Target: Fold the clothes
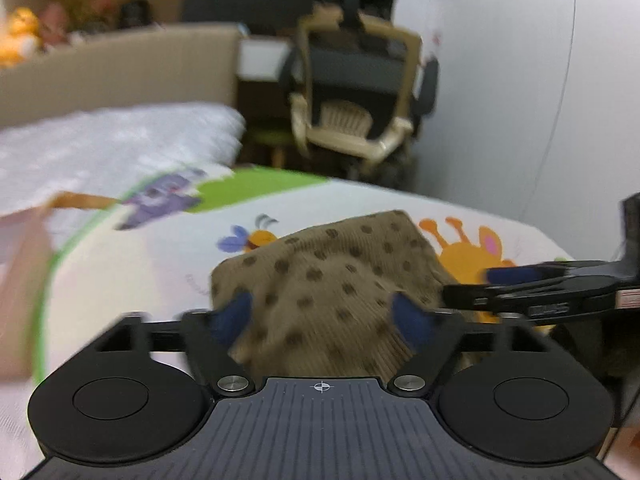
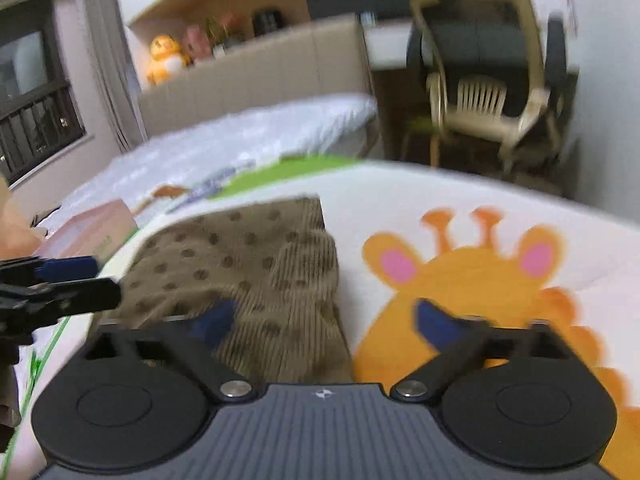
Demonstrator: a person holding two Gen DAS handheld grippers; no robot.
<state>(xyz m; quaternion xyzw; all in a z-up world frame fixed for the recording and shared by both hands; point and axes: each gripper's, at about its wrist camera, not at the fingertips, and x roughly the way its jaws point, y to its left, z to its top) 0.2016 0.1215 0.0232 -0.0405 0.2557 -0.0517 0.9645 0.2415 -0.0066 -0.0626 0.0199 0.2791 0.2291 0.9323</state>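
A folded brown corduroy garment with dark dots lies on a white play mat with cartoon animals. My left gripper is open, its blue pads on either side of the garment's near part. The garment also shows in the right wrist view. My right gripper is open over the garment's right edge, with the left pad over the cloth and the right pad over the orange giraffe print. Each gripper shows from the side in the other's view: the right one and the left one.
A white quilted mattress lies behind the mat, with a beige headboard. A beige plastic chair and dark office chair stand at the back right. A pinkish cardboard box sits at the mat's left.
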